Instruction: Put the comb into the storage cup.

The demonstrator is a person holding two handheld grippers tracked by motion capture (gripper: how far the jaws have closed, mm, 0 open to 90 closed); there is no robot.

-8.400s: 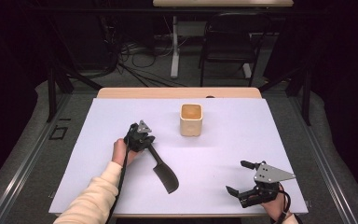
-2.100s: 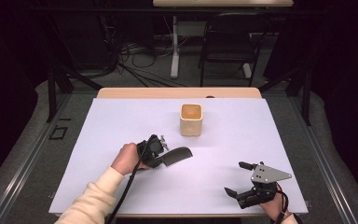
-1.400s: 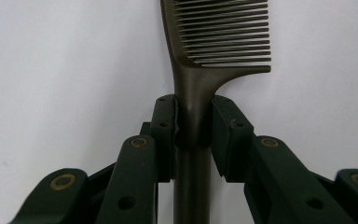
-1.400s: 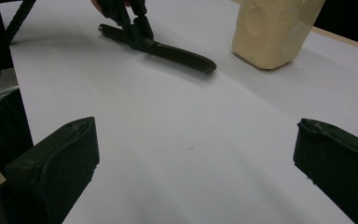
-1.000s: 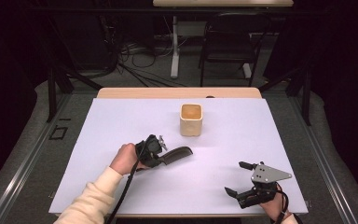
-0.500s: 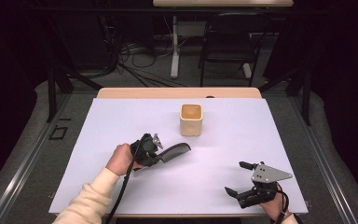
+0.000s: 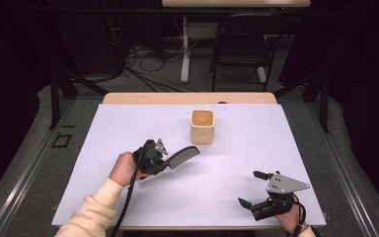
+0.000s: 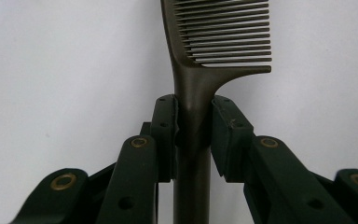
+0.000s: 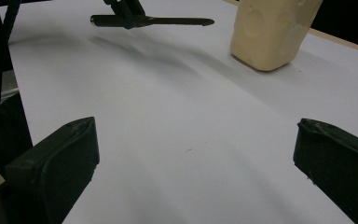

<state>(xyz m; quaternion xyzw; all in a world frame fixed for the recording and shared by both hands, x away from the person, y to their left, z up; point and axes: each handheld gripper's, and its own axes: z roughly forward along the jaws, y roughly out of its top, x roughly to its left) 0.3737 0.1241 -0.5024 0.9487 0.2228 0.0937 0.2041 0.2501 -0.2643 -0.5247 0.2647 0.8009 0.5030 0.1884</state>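
My left gripper [image 7: 157, 159] is shut on the handle of a dark comb [image 7: 182, 156], which it holds off the white table. The comb's toothed end points right and slightly away, toward a cream square cup [image 7: 202, 126]. In the left gripper view both pads clamp the comb's handle [image 8: 193, 116], and its teeth [image 8: 223, 32] stick out beyond the jaws. My right gripper [image 7: 249, 187] rests near the table's front right edge, open, with nothing between its fingers. In the right gripper view the comb [image 9: 168, 21] hovers over its shadow, with the cup [image 9: 270, 32] to its right.
A white sheet [image 7: 276, 148] covers the table, and a wooden edge [image 7: 128, 98] shows at the back. A black cable [image 7: 126, 207] trails from the left gripper along the sleeve. Chairs and cables stand on the floor beyond the table.
The comb, first pointing toward the near edge, has swung round to point right at the cup. Over the last second it rose slightly. The right gripper has stayed put.
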